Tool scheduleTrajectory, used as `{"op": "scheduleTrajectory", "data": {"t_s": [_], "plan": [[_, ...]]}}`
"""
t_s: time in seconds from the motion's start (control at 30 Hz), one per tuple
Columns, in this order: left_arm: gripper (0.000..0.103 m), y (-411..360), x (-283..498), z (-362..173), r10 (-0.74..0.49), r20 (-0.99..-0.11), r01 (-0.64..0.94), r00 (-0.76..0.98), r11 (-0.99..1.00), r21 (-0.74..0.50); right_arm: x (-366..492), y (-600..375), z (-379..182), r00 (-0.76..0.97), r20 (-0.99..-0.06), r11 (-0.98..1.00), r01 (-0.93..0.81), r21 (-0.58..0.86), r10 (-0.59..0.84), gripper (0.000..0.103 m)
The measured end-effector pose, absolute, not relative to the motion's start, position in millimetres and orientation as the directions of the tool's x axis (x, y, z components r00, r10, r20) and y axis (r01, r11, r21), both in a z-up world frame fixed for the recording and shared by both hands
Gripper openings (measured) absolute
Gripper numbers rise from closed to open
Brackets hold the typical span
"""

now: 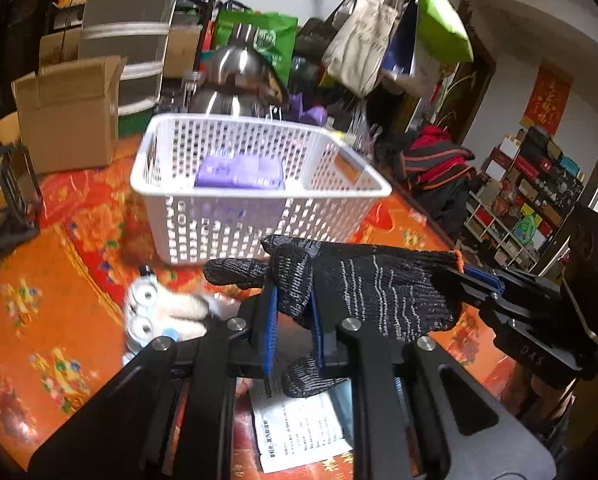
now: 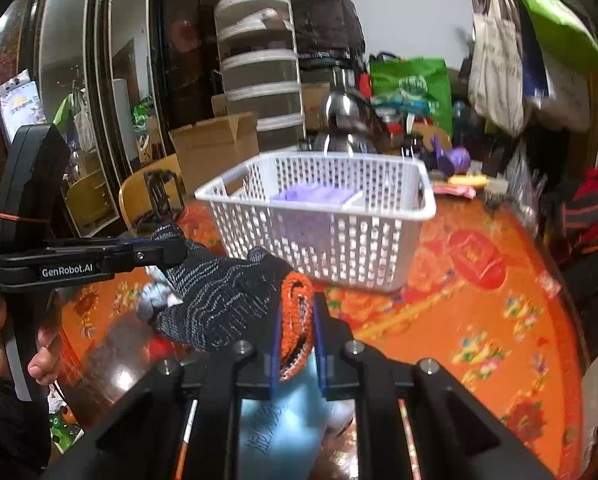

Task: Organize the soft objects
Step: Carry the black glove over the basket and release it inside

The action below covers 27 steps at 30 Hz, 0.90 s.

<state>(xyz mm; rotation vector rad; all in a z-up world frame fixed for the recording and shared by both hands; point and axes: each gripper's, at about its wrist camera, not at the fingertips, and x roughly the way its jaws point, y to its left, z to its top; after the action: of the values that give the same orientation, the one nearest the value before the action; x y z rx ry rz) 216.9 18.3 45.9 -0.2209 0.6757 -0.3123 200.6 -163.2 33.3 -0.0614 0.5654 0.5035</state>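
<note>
Holding the black knitted glove with orange cuff (image 1: 371,292) stretched above the desk, left tool (image 1: 293,312) and right tool (image 2: 297,328) both clamped on it, the white perforated plastic basket (image 1: 259,196) holds just one purple pack (image 1: 239,172), fluffy white toy (image 1: 167,312) waiting.

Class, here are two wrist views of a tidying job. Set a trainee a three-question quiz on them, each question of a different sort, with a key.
1. True or false: the black knit glove lies flat on the table.
2. Which part of the glove does the right gripper clamp? A) a fingertip B) the orange cuff C) the palm
3. Fill in: the white basket already holds a ______ pack.

Key
1. False: both grippers hold it up, the left gripper pinching its finger end.
2. B, the orange cuff.
3. Purple: the purple pack lies inside.
</note>
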Motion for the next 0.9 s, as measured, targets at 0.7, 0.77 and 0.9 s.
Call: {"op": "scheduleTrajectory", "data": {"t_s": [0.7, 0.77, 0.9], "plan": [[0.013, 20, 363, 153, -0.215, -0.571, 0.128, 0.792, 0.973, -0.19, 356, -141, 119, 0.774, -0.517, 0.911, -0.411, 0.028, 0.365, 0.012], [0.013, 19, 380, 144, -0.207, -0.584, 0.119, 0.785, 0.975, -0.186, 370, -138, 113, 0.774, -0.526, 0.914, -0.405, 0.017, 0.353, 0.012], [0.013, 17, 411, 128, -0.189, -0.608, 0.101, 0.771, 0.979, -0.176, 397, -136, 97, 0.753, -0.559, 0.917, -0.398, 0.03, 0.346, 0.012]]}}
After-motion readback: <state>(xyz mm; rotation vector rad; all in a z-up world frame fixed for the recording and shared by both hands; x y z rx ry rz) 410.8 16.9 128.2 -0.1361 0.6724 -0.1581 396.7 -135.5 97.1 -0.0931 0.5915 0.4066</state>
